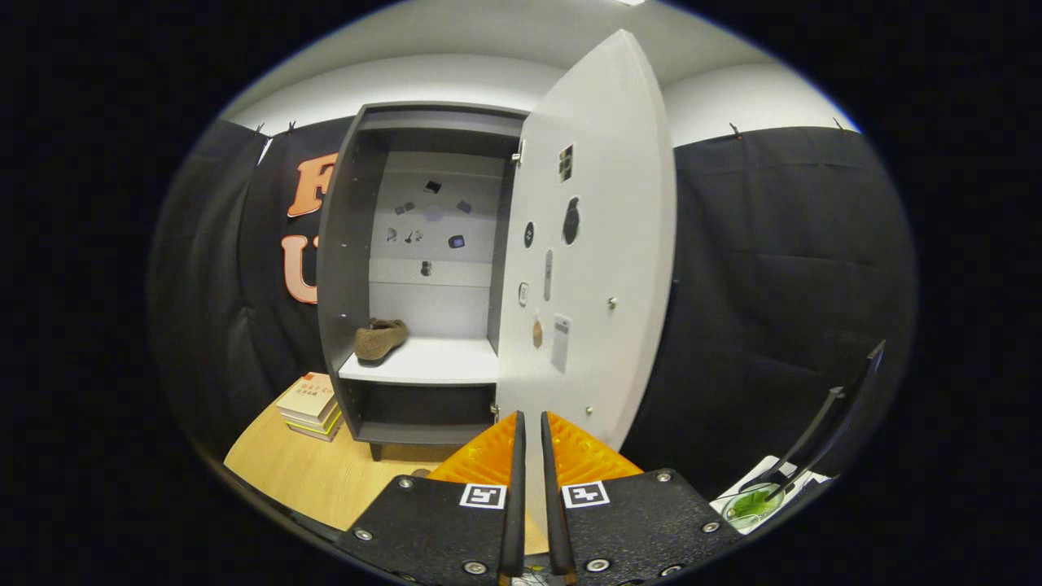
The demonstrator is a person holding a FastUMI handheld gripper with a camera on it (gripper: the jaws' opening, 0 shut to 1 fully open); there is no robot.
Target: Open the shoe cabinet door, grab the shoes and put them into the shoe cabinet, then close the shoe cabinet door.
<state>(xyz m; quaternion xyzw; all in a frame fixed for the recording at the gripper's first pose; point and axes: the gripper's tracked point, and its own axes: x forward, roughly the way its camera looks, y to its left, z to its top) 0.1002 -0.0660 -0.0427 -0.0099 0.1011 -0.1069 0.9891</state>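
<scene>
The grey shoe cabinet (346, 244) stands ahead with its white door (606, 244) swung wide open to the right. A brown fuzzy shoe (378, 338) rests on the white shelf (444, 362) at the left side of the cabinet. My gripper (530, 423) is shut, its two fingers nearly touching with nothing between them. The fingertips sit just in front of the door's lower edge, close to it; whether they touch the door cannot be told.
A stack of books (311, 405) lies on the wooden floor (326, 476) left of the cabinet base. At the right, a dark stand (830, 415) leans over a glass dish with green leaves (753, 503) on white paper.
</scene>
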